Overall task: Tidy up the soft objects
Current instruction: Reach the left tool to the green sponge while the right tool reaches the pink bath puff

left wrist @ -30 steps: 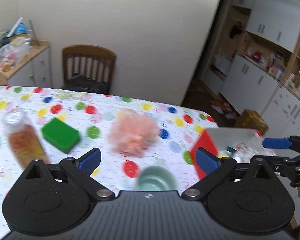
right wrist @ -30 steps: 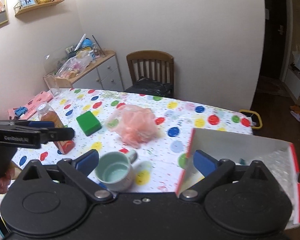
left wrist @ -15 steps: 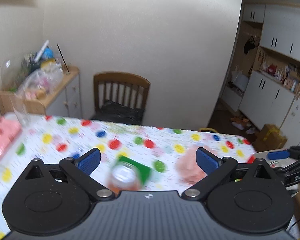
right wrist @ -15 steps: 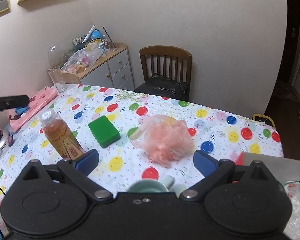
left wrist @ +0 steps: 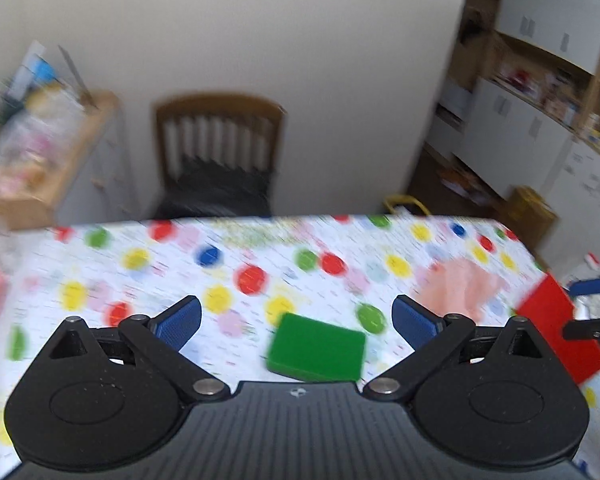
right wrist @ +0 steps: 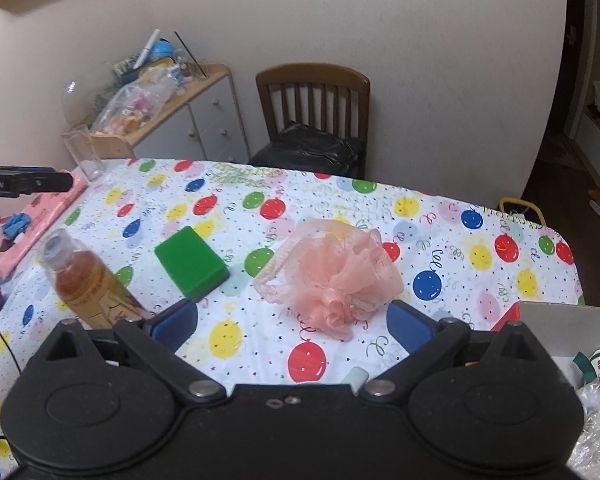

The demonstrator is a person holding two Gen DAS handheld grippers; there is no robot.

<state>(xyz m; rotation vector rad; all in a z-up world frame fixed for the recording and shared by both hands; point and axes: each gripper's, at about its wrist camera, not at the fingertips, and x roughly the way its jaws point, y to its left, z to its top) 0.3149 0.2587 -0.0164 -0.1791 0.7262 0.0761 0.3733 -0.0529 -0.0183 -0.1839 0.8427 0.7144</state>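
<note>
Both grippers are above the table (right wrist: 452, 216), which has a white cloth printed with coloured balloons. My left gripper (left wrist: 296, 322) has its blue-padded fingers spread wide with nothing between them; the left wrist view is motion-blurred. The flat green rectangular sponge (left wrist: 317, 347) lies on the cloth below the gap, nearer the right-hand finger, not touched. My right gripper (right wrist: 292, 322) is likewise spread wide and empty. The pink mesh bath pouf (right wrist: 332, 272) rests on the cloth just ahead of it, between the fingertips in line of sight, with no contact visible. In the right wrist view the green sponge (right wrist: 191, 262) sits left of the pouf, apart from it. A clear plastic bottle of amber liquid (right wrist: 84, 280) stands left of the sponge. A red-sided open box (left wrist: 560, 332) sits at the table's right edge, near the pouf (left wrist: 460, 288). A brown wooden slat-back chair (right wrist: 314, 100) stands behind the table against the wall.
</note>
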